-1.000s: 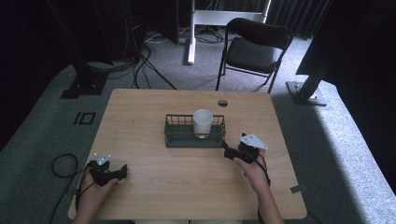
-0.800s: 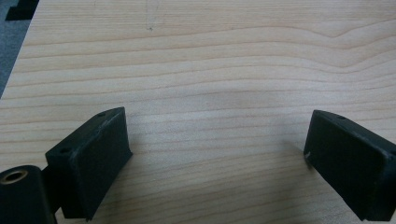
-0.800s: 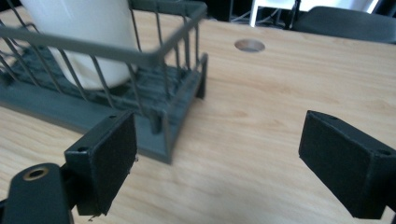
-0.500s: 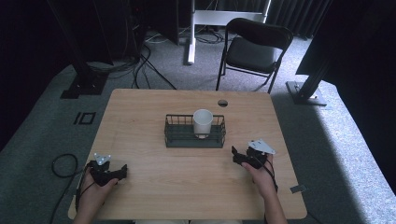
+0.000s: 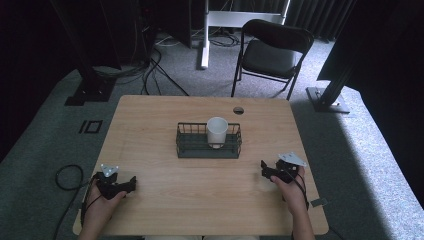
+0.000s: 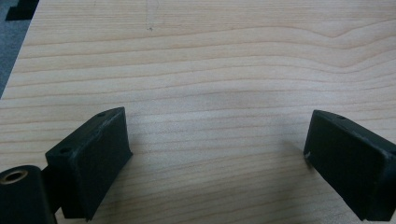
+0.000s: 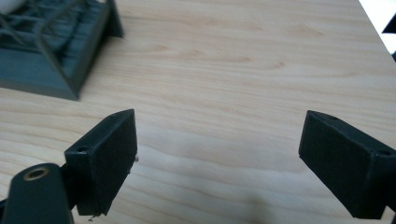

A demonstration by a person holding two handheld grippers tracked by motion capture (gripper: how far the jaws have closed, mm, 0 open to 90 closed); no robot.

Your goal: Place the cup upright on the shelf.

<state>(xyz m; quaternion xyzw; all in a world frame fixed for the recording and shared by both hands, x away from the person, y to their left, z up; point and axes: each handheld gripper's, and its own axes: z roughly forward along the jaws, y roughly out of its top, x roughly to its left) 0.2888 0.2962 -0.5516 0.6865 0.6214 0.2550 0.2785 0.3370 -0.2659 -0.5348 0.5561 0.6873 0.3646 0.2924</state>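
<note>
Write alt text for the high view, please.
A white cup stands in a dark wire basket mid-table. Near the front edge, a person's hands hold the open left claw and right claw, both empty.

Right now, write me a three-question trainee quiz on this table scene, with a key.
1. True or false: the white cup stands inside the wire basket.
2. Multiple choice: how do the jaws of the right gripper stand? A) shut on the cup; B) open with bare table between them; C) shut on the basket rim.
3. Fill in: the left gripper has its jaws ____ above the wooden table.

Key: 1 true; 2 B; 3 open.
</note>
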